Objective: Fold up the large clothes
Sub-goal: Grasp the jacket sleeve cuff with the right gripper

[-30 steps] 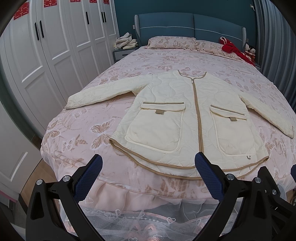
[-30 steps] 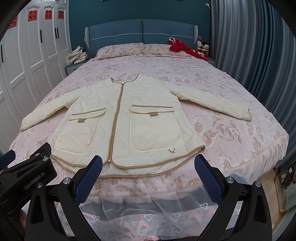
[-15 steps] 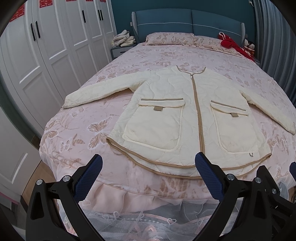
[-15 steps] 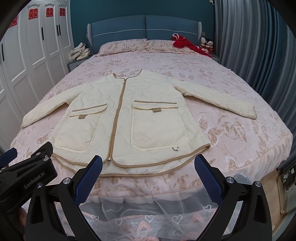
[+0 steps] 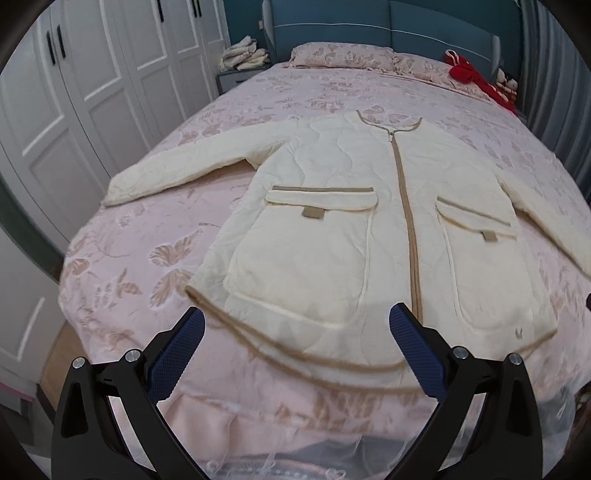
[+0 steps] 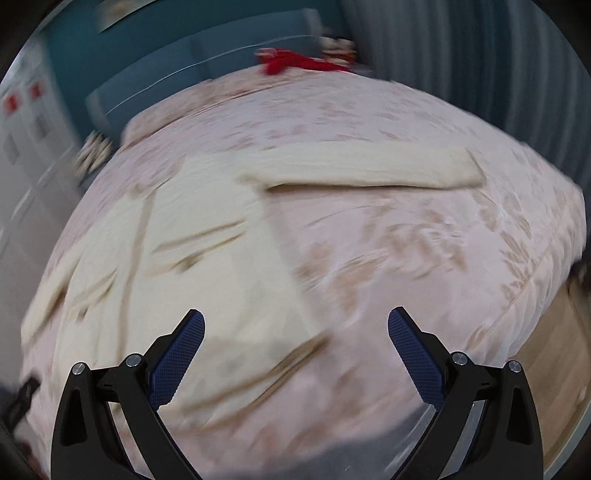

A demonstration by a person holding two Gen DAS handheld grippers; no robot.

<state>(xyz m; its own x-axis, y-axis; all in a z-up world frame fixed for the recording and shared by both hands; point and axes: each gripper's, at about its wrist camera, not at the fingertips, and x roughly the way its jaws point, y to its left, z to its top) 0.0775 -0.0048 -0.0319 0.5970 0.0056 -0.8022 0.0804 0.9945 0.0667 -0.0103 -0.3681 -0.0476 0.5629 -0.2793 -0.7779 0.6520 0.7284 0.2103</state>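
A cream quilted jacket [image 5: 332,221] with tan trim and two flap pockets lies flat, zipped, on the pink floral bed [image 5: 129,280], both sleeves spread out. My left gripper [image 5: 295,328] hovers open just over the jacket's left hem, nothing between its blue pads. The right wrist view is heavily blurred: the jacket [image 6: 184,258] sits at left with its right sleeve [image 6: 362,166] stretched across the bed. My right gripper [image 6: 295,328] is open above the jacket's right hem corner and the bare bedspread [image 6: 424,240].
White wardrobe doors [image 5: 92,92] line the left side of the bed. A blue headboard [image 5: 388,26], pillows [image 5: 340,57] and a red garment [image 5: 469,74] are at the far end. A nightstand with folded cloth [image 5: 242,59] stands far left. Grey curtains [image 6: 461,48] hang on the right.
Both grippers have moved forward toward the jacket's hem. The right gripper has swung quickly to the right, toward the right sleeve side, blurring its view. Both stay open.
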